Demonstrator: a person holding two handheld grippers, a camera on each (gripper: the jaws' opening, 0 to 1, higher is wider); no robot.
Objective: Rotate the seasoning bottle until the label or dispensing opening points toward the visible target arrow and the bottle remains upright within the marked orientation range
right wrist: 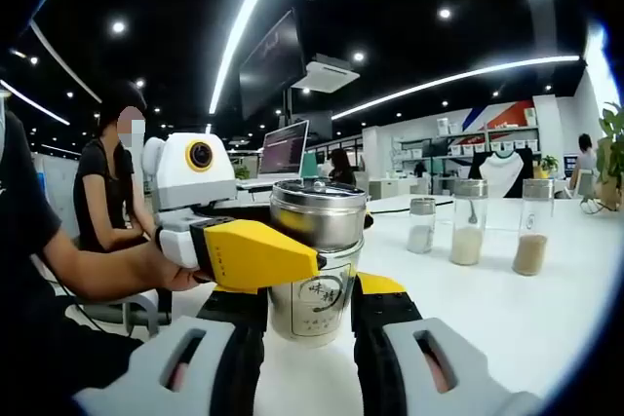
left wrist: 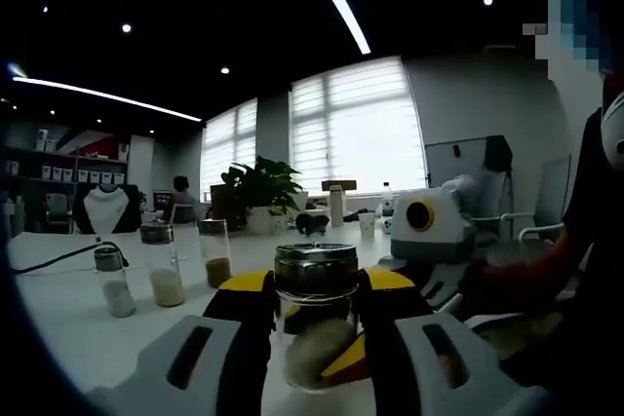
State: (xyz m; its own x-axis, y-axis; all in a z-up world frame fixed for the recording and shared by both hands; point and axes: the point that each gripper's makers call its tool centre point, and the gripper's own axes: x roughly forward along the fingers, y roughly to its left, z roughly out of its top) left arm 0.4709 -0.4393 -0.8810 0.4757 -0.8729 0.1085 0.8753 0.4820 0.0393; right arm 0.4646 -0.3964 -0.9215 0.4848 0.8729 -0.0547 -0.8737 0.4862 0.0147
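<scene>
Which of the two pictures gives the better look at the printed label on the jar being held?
The right gripper view: the seasoning bottle turns its label's dark printed characters toward that camera. In the left gripper view, the same bottle shows clear glass and pale contents, no print.

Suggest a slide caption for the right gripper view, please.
Both hand-held grippers close around an upright seasoning bottle on the white table.
</scene>
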